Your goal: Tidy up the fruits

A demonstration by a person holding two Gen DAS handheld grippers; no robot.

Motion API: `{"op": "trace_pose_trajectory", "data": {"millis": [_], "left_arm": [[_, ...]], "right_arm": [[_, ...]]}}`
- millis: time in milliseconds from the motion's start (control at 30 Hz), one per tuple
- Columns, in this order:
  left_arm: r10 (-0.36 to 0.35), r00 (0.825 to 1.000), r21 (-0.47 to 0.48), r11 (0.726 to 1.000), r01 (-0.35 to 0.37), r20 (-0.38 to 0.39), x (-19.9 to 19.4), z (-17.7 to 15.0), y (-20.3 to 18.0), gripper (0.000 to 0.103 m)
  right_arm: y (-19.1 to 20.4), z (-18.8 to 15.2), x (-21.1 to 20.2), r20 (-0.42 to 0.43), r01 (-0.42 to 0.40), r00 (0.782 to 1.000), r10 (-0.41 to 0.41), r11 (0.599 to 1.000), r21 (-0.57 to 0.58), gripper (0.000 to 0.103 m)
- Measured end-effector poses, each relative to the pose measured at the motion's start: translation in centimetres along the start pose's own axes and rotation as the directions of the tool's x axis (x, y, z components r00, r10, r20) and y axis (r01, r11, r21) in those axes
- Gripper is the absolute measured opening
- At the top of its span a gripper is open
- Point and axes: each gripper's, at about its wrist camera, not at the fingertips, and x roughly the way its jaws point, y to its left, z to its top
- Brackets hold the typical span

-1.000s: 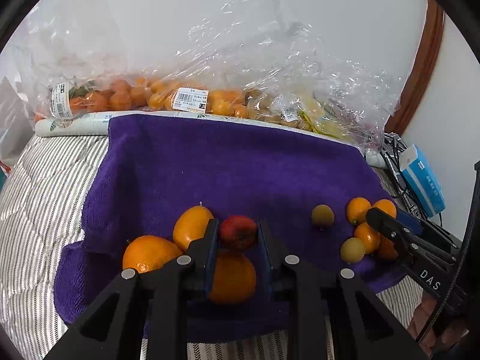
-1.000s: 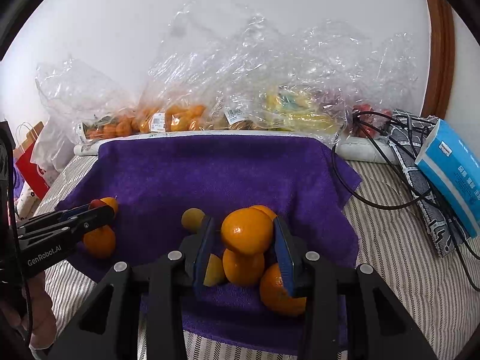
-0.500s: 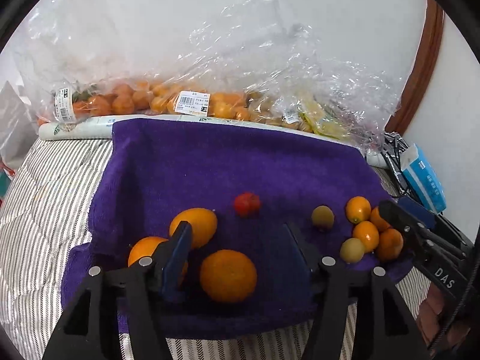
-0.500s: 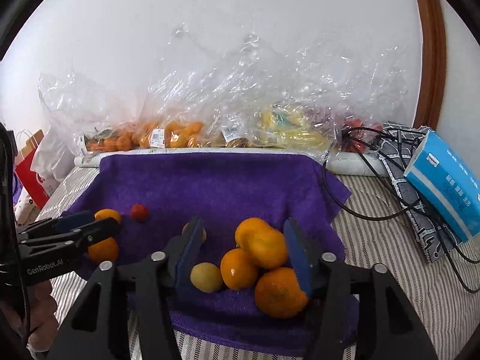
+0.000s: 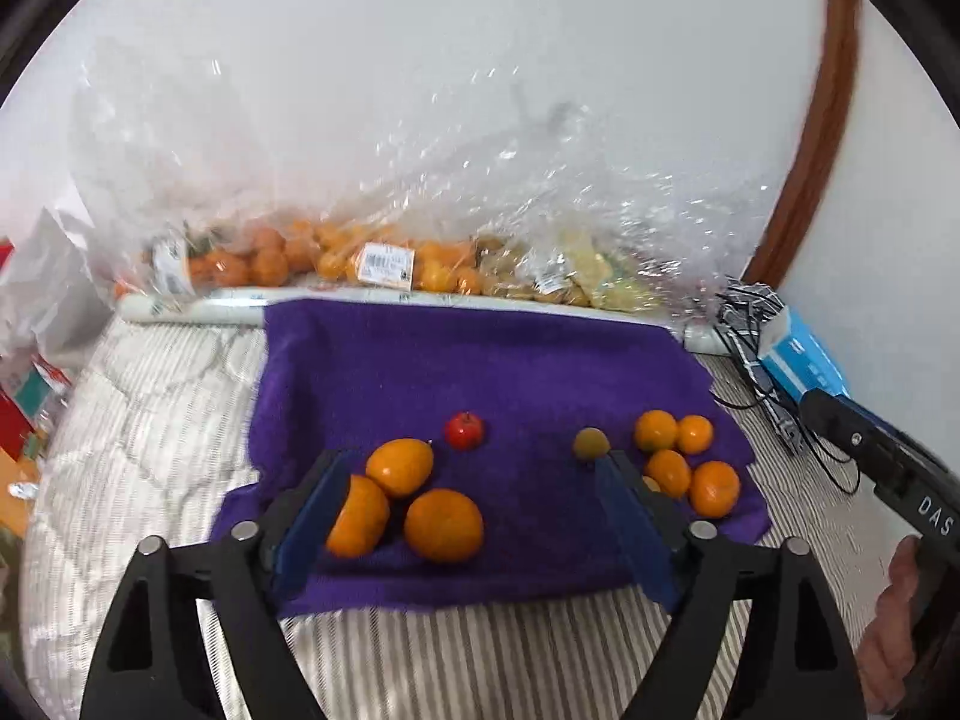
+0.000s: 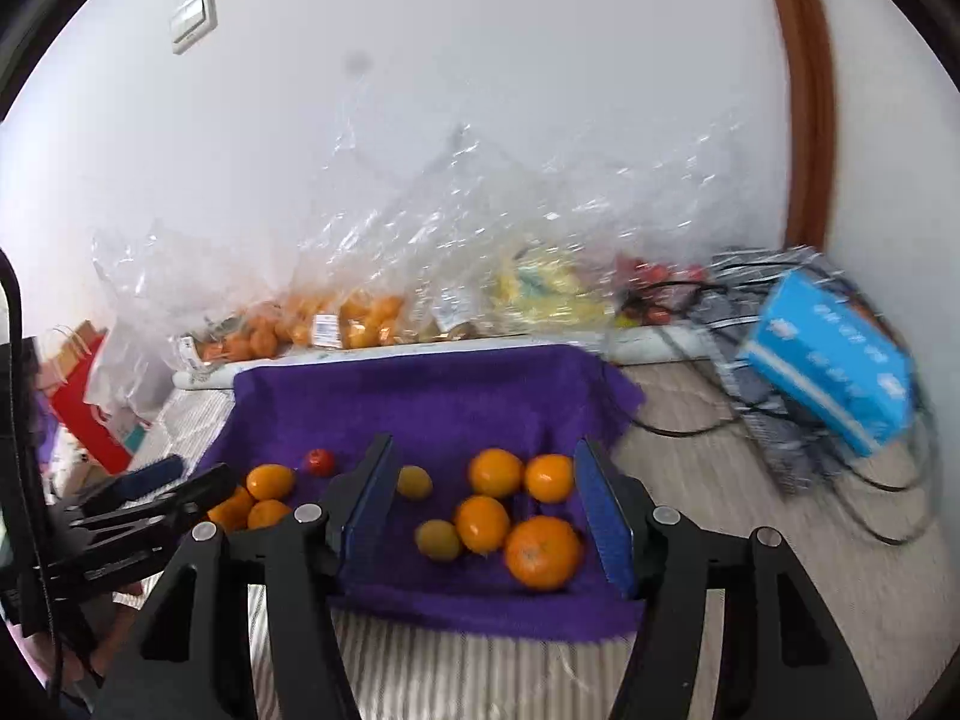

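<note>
Left wrist view: the left claw (image 5: 471, 501) is spread wide, grasping nothing, low in the frame above three oranges (image 5: 443, 523) on the purple towel (image 5: 480, 360).

Right wrist view: the right claw (image 6: 486, 501) is likewise released, framing four oranges (image 6: 543, 552) at lower centre.

Two wrist views, shared purple towel (image 5: 480, 372).

You faced a white wall (image 6: 480, 90) with a light switch (image 6: 192, 21) and a brown wooden frame (image 6: 807, 90), above striped bedding (image 5: 150, 420).
</note>
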Motion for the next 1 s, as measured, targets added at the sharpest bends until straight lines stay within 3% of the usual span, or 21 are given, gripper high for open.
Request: {"op": "trace_pose_trajectory", "data": {"millis": [400, 567, 633, 767, 1000], "left_arm": [[0.017, 0.998, 0.016, 1.0, -0.018, 0.056, -9.7, -4.5, -0.8, 0.098], [0.047, 0.995, 0.005, 0.999, -0.047, 0.092, -13.4, -5.6, -1.0, 0.101], [0.059, 0.993, 0.015, 0.998, -0.061, 0.102, -14.7, -6.0, -1.4, 0.101], [0.069, 0.989, 0.011, 0.997, -0.071, 0.13, -17.0, -7.0, -2.0, 0.101], [0.085, 0.986, 0.003, 0.996, -0.086, 0.141, -19.0, -8.3, -2.5, 0.101]], "right_arm": [[1.5, -3.8, -8.5, -0.037, 0.078, 0.996, -0.078, 0.997, -0.008, 0.06], [2.8, -5.7, -11.8, -0.007, 0.092, 0.996, -0.093, 0.995, -0.024, 0.077], [3.1, -6.4, -13.2, 0.015, 0.089, 0.996, -0.089, 0.996, -0.03, 0.089], [3.5, -7.6, -16.1, 0.081, 0.114, 0.991, -0.111, 0.993, -0.043, 0.097], [4.3, -8.6, -18.2, 0.065, 0.113, 0.992, -0.108, 0.989, -0.09, 0.1]]}}
